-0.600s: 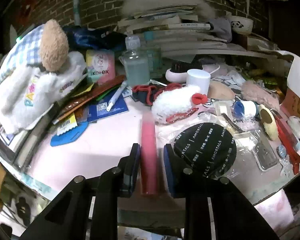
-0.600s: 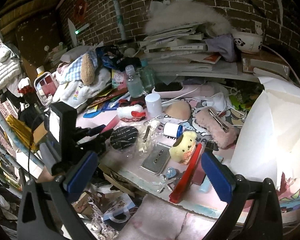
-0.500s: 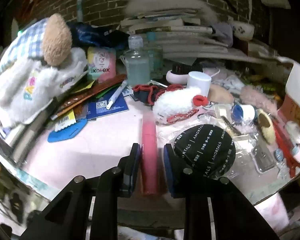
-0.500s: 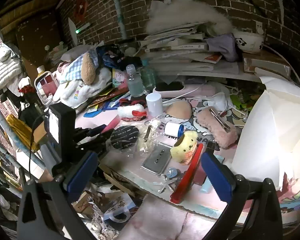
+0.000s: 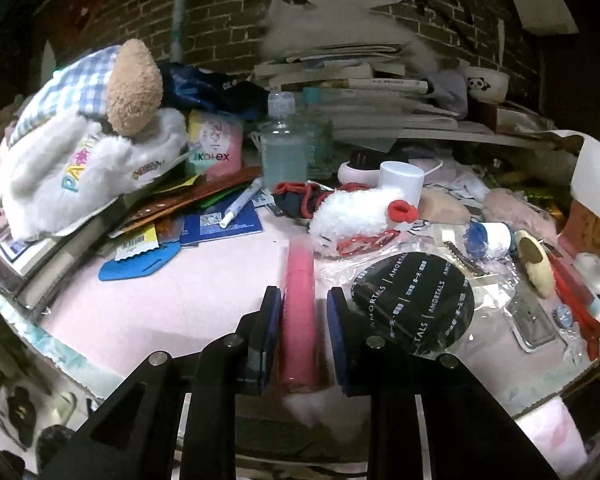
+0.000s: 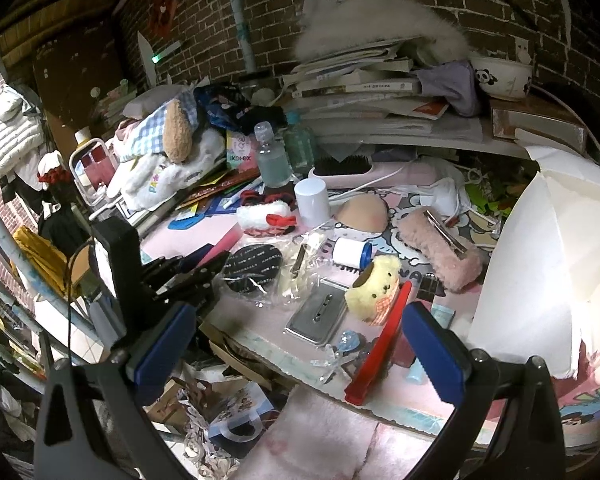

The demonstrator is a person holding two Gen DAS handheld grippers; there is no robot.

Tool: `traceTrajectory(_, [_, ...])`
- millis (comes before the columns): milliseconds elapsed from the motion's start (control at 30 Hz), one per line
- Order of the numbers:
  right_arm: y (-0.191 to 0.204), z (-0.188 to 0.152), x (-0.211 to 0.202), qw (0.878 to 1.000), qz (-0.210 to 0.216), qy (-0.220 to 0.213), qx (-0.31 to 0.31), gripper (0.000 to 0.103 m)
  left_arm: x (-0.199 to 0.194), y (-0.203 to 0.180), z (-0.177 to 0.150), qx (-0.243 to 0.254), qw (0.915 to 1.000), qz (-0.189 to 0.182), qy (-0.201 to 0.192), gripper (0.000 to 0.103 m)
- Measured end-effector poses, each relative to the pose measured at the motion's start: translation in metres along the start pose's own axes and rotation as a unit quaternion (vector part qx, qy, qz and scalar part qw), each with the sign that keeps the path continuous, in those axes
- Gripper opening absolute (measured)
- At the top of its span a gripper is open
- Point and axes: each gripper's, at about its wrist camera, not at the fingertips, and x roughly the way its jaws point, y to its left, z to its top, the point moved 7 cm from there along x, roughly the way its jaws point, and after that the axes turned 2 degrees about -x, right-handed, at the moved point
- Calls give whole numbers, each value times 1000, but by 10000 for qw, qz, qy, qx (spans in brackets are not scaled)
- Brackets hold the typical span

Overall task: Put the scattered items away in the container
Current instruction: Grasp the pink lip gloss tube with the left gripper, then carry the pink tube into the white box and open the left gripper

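Observation:
My left gripper (image 5: 303,300) is shut on a long pink tube (image 5: 299,300) that points away over the pink table top (image 5: 172,312). In the right wrist view the left gripper (image 6: 216,254) holds the pink tube (image 6: 226,242) at the table's left edge. My right gripper (image 6: 296,344) is wide open and empty, hanging above the table's front edge. A white open container (image 6: 548,248) stands at the right. Scattered items include a black round pack (image 5: 416,300), a white plush (image 5: 352,216), a yellow plush (image 6: 376,288) and a red clip (image 6: 380,352).
A white cup (image 6: 312,202), clear bottle (image 6: 272,160), metal tin (image 6: 320,312), pink fuzzy clip (image 6: 440,248) and white-and-blue roll (image 6: 352,252) crowd the middle. A plush pile (image 5: 80,148) and books (image 5: 352,84) stand at the back. Clutter lies below the table front (image 6: 228,420).
The left gripper with the pink tube has shifted slightly; the view swings a little to the right. The right gripper has barely moved.

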Motion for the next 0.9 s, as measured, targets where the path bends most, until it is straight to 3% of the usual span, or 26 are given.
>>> traceTrajectory(33, [-1,0,0,10000,-8,-10,11,103,0,0,0,-12,10000,-2,-8,12])
traceTrajectory(400, [-4,0,-2,9999,-85,-60,29,103,0,-3,2,195,9996,168,-72,12])
traceTrajectory(633, [-4,-2,4,9997,-138,-197,44,103,-14,2,22,67,9998,47,-181,12])
traceTrajectory(800, [-5,-5,14,9996,-190,-203,63,103,-30,-11,57,169,9992,-311,-203,11])
traceTrajectory(900, [-2,-6,13,9996,-99,-254,44,103,-42,-30,84,334,9963,-737,-289,12])
